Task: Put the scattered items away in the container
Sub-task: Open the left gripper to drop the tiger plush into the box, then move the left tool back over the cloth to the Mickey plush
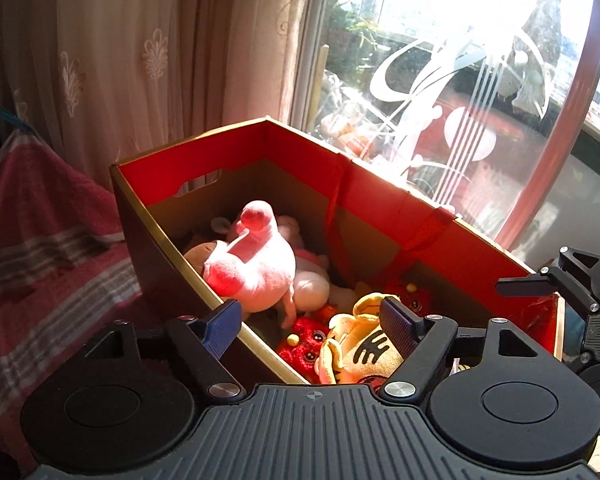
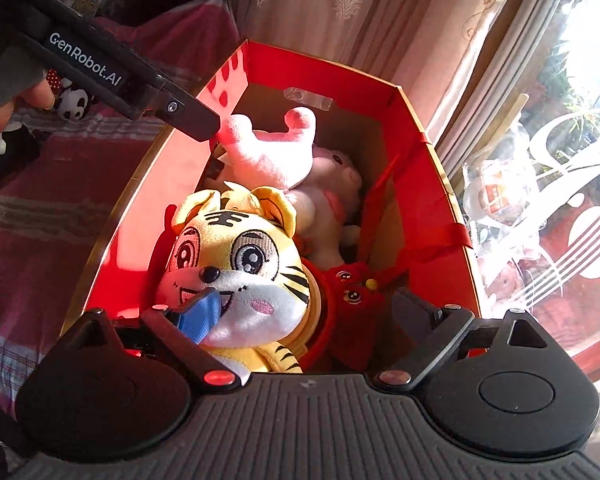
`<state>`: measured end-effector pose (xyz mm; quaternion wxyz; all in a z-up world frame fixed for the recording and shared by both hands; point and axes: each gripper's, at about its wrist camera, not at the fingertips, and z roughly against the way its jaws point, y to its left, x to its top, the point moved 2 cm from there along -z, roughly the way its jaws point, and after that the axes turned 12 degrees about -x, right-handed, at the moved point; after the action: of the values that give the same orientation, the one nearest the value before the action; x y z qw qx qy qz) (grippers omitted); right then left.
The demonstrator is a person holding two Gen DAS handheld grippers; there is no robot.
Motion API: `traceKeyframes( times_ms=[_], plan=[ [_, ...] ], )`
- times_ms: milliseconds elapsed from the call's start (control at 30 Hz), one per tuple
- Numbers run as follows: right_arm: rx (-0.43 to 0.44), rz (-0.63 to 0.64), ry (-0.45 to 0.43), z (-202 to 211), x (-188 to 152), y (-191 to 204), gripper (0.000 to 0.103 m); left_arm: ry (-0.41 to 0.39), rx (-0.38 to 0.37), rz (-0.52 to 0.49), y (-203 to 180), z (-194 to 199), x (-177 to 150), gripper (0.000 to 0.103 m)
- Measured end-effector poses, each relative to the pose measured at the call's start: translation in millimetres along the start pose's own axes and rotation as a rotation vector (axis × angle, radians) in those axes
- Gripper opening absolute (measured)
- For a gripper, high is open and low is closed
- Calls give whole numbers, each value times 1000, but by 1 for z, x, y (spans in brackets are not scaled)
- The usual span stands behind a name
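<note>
A cardboard box [image 1: 220,152] with a red lining holds several plush toys. In the left wrist view a pink flamingo plush [image 1: 256,264] lies at the far end, with a yellow tiger plush [image 1: 360,340] and a red plush [image 1: 304,340] at the near end. My left gripper [image 1: 310,320] hangs open over the box's near left wall with nothing between its fingers. My right gripper [image 2: 306,312] is open over the tiger plush [image 2: 236,256]. Its left blue pad [image 2: 200,316] overlaps the tiger's mouth, and the right finger stands apart. The flamingo [image 2: 268,148] and a pale pink plush [image 2: 332,192] lie behind the tiger.
The box [image 2: 148,216] sits on a red striped blanket [image 1: 40,240]. A panda plush [image 2: 74,102] lies on the blanket to the left. A curtain [image 1: 140,60] and an etched glass window [image 1: 440,100] stand close behind. A hand [image 2: 40,94] holds the left gripper's handle.
</note>
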<state>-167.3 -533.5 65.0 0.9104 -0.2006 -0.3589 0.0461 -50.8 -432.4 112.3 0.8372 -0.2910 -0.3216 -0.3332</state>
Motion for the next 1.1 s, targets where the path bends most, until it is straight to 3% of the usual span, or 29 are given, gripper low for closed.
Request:
traceKeyframes(
  times_ms=[267, 600, 933, 1100],
  plan=[
    [-85, -51, -11, 24, 18, 15, 94, -13, -71, -7, 13, 25, -9, 87],
    [-81, -60, -80, 45, 56, 61, 94, -30, -29, 48, 63, 73, -31, 87],
    [83, 34, -155, 57, 102, 152, 94, -62, 82, 157, 126, 144, -77, 88],
    [188, 76, -164, 51, 118, 204, 94, -77, 196, 238, 168, 191, -116, 88]
  ],
)
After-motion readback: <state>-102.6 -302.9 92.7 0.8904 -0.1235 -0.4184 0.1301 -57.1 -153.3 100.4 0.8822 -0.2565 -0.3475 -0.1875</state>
